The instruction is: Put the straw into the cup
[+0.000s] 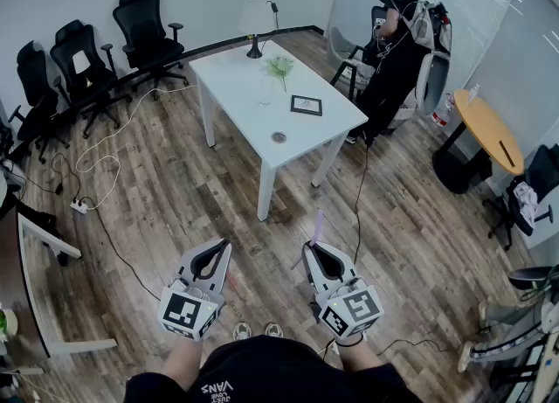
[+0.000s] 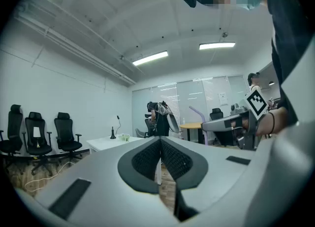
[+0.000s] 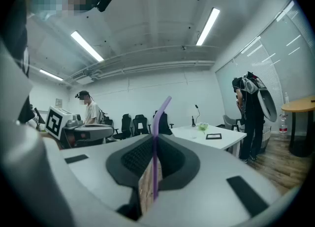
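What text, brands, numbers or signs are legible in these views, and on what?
"VANS": on the person's black shirt, upside down in the head view; the smaller print beside it is too small to read.
Marker cubes: black-and-white square patterns only, no letters.
Framed card on the white table: too small to read.
White sheet on a chair back: unreadable.
Wall notice: blurred.

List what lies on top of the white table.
On the white table: a black lamp, a green sprig, a dark frame and a small round thing, perhaps the cup. Nothing covers the top; what the frame shows is too small to tell.
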`<state>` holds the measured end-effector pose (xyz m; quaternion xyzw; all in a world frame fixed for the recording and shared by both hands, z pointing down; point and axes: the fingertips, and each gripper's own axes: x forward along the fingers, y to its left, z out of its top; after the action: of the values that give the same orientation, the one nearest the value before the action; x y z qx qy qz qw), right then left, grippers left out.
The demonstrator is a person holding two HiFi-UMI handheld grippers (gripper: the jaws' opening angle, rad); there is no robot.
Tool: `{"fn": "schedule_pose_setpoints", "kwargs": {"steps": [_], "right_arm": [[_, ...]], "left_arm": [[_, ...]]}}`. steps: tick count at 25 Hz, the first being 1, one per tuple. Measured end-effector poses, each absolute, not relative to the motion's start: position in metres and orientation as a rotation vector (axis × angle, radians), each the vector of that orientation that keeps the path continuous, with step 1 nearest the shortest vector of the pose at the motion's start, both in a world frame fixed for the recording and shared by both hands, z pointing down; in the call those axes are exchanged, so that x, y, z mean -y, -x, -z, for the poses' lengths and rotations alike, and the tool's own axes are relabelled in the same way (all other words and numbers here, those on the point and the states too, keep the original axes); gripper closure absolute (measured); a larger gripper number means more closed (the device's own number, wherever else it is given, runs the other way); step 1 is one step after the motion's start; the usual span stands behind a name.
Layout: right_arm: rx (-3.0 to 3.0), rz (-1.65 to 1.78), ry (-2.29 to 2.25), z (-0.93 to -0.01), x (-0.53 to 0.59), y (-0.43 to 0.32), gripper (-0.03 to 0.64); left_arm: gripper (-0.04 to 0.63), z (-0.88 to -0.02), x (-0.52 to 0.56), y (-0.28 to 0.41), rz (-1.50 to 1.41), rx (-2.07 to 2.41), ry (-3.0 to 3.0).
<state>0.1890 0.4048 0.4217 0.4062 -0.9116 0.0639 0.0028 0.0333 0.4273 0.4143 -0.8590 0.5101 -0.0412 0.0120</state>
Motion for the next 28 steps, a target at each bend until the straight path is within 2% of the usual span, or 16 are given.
{"fn": "schedule_pose_setpoints", "kwargs": {"steps": [28], "right_arm": [[2.898, -0.222, -1.314, -0.417, -0.408, -0.167, 0.580]], "left_arm": [[0.584, -0.420, -0.426, -0.016, 0.111, -1.547, 2.725]]}}
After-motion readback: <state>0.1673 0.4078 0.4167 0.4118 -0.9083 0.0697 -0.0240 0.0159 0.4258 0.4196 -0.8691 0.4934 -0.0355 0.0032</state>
